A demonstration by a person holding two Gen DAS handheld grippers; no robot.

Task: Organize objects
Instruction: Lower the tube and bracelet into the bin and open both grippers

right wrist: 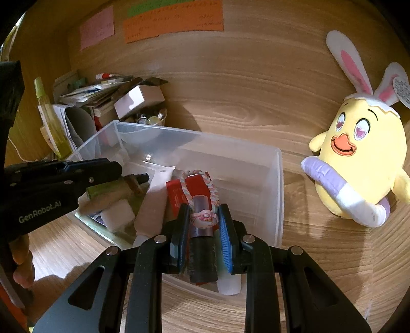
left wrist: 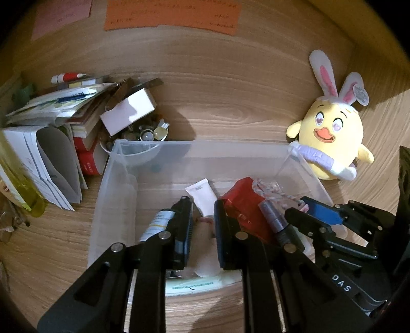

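A wood-grain desk [left wrist: 217, 107] is carrying everything, with a matching wooden back panel rising behind it. On that panel a pink note [right wrist: 96, 27] and an orange note [right wrist: 174, 21] are hanging; their writing is too small to read.

At the far left a leaning pile of papers and books [left wrist: 59, 123] is crowding the corner, with a white box [left wrist: 128, 112] lying tilted on top of a bowl of small trinkets [left wrist: 143, 133]. What the trinkets are is hard to make out.

In the middle a clear plastic bin [right wrist: 279, 179] is standing on the desk, holding a white tube [left wrist: 202, 197], a red box [left wrist: 243, 202] and a dark cylinder [left wrist: 276, 220], all lying close together.

The left gripper [left wrist: 203, 225] is reaching into the bin, its fingers standing nearly closed with a small pinkish thing between them that cannot be identified.

The right gripper [right wrist: 203, 220] is hovering over the bin too, its fingers closed on a pastel braided band [right wrist: 205, 216]; the dark cylinder is lying beneath.

At the right a yellow chick plush [right wrist: 358, 158] with rabbit ears is leaning against the back panel, just beside the bin, partly cut off by the right wrist view's edge.
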